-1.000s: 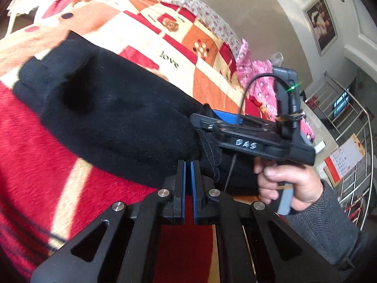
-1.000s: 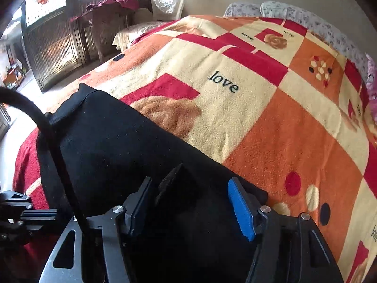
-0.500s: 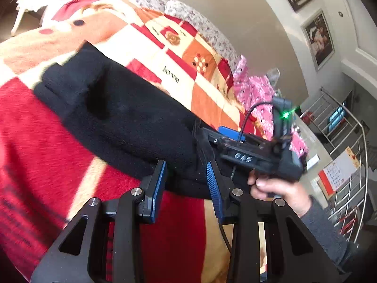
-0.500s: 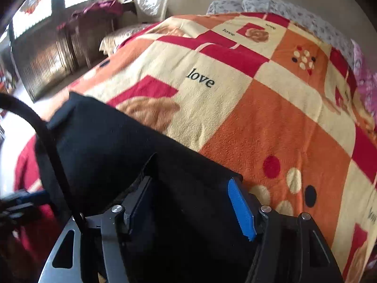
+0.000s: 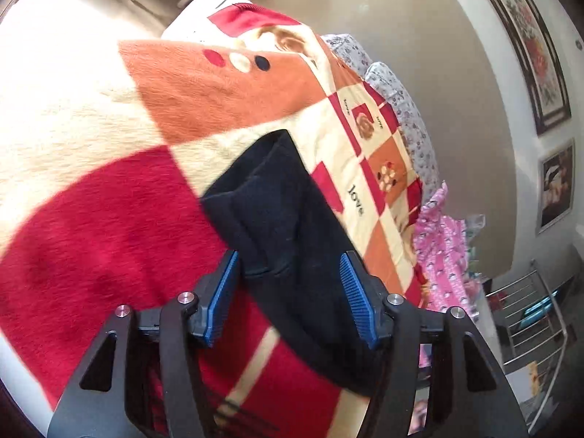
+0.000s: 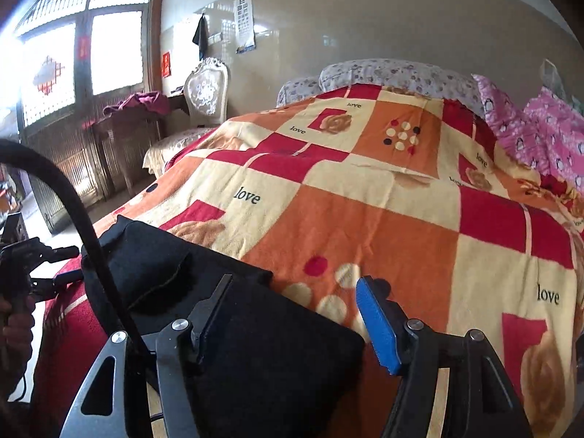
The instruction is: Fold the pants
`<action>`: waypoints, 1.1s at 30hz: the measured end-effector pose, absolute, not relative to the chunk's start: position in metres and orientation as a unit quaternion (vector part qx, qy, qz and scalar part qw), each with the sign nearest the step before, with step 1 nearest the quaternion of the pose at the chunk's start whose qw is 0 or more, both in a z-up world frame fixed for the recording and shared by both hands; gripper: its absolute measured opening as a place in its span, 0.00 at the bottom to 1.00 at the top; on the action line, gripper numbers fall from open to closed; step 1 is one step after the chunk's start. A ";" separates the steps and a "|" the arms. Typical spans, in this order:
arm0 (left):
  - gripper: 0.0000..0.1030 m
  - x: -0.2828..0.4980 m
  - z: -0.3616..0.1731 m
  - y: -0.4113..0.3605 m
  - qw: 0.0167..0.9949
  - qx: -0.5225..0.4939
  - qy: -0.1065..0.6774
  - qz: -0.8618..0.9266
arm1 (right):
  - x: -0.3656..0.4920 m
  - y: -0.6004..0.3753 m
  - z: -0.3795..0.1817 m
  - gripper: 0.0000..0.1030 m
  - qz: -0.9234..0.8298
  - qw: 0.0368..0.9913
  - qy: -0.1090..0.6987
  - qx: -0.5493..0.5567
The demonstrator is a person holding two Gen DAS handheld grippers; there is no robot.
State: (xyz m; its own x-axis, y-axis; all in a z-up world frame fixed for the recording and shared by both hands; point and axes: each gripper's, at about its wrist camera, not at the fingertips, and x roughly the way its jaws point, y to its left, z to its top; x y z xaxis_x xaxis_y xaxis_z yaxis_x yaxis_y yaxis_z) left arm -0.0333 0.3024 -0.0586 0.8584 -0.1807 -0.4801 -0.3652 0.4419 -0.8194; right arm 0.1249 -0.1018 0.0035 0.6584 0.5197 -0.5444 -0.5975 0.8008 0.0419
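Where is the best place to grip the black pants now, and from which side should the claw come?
Probably the near short edge of the black pants, already between the open left claw pads. Come in low from the near side: the doubled fabric there lies flat on the blanket.

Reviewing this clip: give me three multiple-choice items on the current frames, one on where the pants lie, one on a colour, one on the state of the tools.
1. Where do the black pants lie?
A. On the patterned blanket on the bed
B. On the white chair
C. On the floor by the door

2. What colour are the pads on the left tool?
A. Red
B. Blue
C. Green

3. What state are the two tools in?
A. Both shut on the pants
B. Left open, right shut
C. Both open

Answers:
1 A: both wrist views show the dark fabric folded flat on the red, orange and cream blanket.
2 B: blue ribbed pads line both fingers in the left wrist view.
3 C: the left tool's fingers stand wide apart, and so do those of the right tool; neither pinches the cloth.
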 end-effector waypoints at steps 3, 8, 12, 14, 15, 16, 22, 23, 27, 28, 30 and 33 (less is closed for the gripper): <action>0.76 -0.022 -0.053 0.300 0.799 -0.528 0.277 0.077 | 0.122 -0.130 -0.015 0.63 0.302 0.910 0.280 -0.043; 0.77 -0.026 -0.061 0.314 0.749 -0.596 0.270 0.104 | 0.149 -0.162 -0.027 0.63 0.295 0.899 0.318 0.059; 0.76 -0.035 -0.067 0.314 0.692 -0.661 0.268 0.109 | 0.151 -0.165 -0.027 0.63 0.294 0.897 0.323 0.072; 0.78 -0.029 -0.065 0.313 0.693 -0.659 0.271 0.112 | 0.149 -0.160 -0.025 0.63 0.302 0.896 0.320 0.062; 0.83 -0.026 -0.063 0.314 0.693 -0.661 0.265 0.112 | 0.148 -0.158 -0.025 0.63 0.304 0.896 0.320 0.057; 0.84 -0.023 -0.062 0.315 0.694 -0.664 0.256 0.108 | 0.147 -0.156 -0.025 0.63 0.305 0.895 0.320 0.052; 0.83 -0.022 -0.062 0.313 0.686 -0.688 0.228 0.072 | 0.144 -0.156 -0.027 0.63 0.314 0.893 0.318 0.048; 0.82 -0.021 -0.061 0.312 0.690 -0.684 0.229 0.062 | 0.144 -0.157 -0.027 0.63 0.312 0.894 0.318 0.050; 0.64 -0.017 -0.062 0.313 0.706 -0.661 0.243 0.080 | 0.146 -0.158 -0.029 0.63 0.310 0.892 0.324 0.051; 0.60 -0.016 -0.065 0.313 0.705 -0.658 0.250 0.088 | 0.147 -0.157 -0.029 0.63 0.310 0.892 0.326 0.050; 0.43 -0.016 -0.070 0.313 0.710 -0.644 0.263 0.108 | 0.146 -0.155 -0.029 0.63 0.312 0.891 0.326 0.046; 0.29 -0.014 -0.069 0.313 0.733 -0.608 0.274 0.132 | 0.145 -0.154 -0.029 0.63 0.313 0.891 0.327 0.042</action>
State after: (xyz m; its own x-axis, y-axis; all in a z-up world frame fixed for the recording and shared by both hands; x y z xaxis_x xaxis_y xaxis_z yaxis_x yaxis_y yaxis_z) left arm -0.0136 0.3126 -0.0691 0.8147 -0.1393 -0.5628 -0.5274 0.2251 -0.8192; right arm 0.1453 -0.1541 -0.0291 0.5897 0.5852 -0.5565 -0.5298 0.8004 0.2803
